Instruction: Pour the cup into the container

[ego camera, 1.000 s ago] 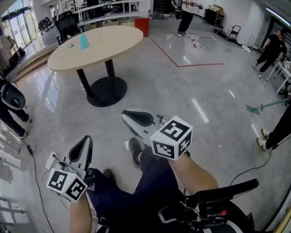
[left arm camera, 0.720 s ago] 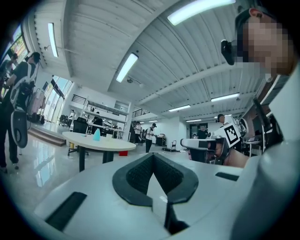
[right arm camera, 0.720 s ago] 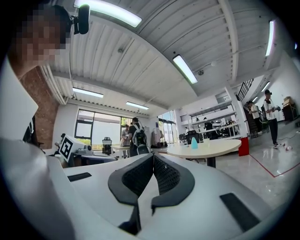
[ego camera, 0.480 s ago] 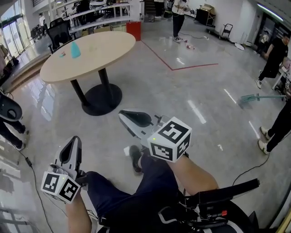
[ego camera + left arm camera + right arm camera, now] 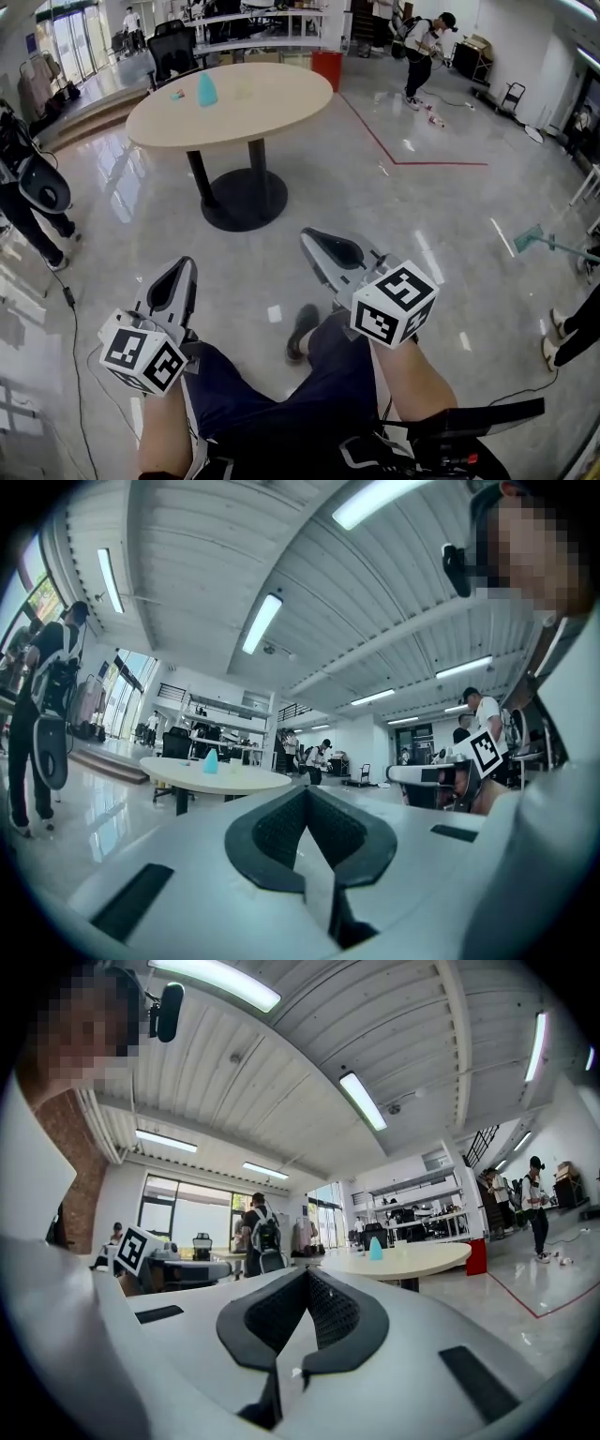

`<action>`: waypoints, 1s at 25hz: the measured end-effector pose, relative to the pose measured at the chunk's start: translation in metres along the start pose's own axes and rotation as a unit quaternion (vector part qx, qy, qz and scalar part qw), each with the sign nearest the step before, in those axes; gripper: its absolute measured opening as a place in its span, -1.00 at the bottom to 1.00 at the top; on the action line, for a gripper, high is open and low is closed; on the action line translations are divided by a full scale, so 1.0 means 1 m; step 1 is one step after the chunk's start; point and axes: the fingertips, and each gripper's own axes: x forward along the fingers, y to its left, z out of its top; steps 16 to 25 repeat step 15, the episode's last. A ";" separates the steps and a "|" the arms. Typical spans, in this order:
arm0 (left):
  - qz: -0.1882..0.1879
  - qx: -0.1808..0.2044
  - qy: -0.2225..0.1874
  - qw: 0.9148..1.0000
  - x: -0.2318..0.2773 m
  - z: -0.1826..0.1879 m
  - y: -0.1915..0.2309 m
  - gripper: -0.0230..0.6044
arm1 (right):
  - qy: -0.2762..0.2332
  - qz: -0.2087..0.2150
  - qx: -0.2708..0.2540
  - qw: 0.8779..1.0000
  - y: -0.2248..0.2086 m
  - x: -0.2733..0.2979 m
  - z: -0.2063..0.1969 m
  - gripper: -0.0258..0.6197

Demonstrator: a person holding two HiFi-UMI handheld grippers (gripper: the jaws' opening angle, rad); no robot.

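A teal cup (image 5: 207, 90) stands far off on a round beige table (image 5: 272, 108), with a faint clear container (image 5: 246, 89) beside it. The cup also shows small in the left gripper view (image 5: 212, 761) and in the right gripper view (image 5: 374, 1249). My left gripper (image 5: 179, 273) is held level over the floor at the lower left, shut with nothing in it. My right gripper (image 5: 324, 246) is level at centre right, also shut and empty. In both gripper views the dark pads (image 5: 281, 832) (image 5: 281, 1312) meet. Both grippers are well short of the table.
The table stands on a black pedestal base (image 5: 244, 199) on a glossy grey floor. A person (image 5: 28, 202) stands at the left and another (image 5: 419, 52) at the back right. Red tape lines (image 5: 412, 161) cross the floor. My legs are below.
The view has swung, so the table now sits more toward the centre. Both grippers have shifted slightly forward, the right one drifting rightward in the picture. Both stay shut.
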 end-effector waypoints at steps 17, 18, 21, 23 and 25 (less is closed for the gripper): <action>0.006 0.000 0.001 1.000 -0.016 -0.001 0.003 -0.93 | -0.003 -0.006 -0.011 1.000 0.002 0.002 0.004 -0.91; 0.006 0.000 0.001 1.000 -0.016 -0.001 0.003 -0.93 | -0.003 -0.006 -0.011 1.000 0.002 0.002 0.004 -0.91; 0.006 0.000 0.001 1.000 -0.016 -0.001 0.003 -0.93 | -0.003 -0.006 -0.011 1.000 0.002 0.002 0.004 -0.91; 0.006 0.000 0.001 1.000 -0.016 -0.001 0.003 -0.93 | -0.003 -0.006 -0.011 1.000 0.002 0.002 0.004 -0.91; 0.006 0.000 0.001 1.000 -0.016 -0.001 0.003 -0.93 | -0.003 -0.006 -0.011 1.000 0.002 0.002 0.004 -0.91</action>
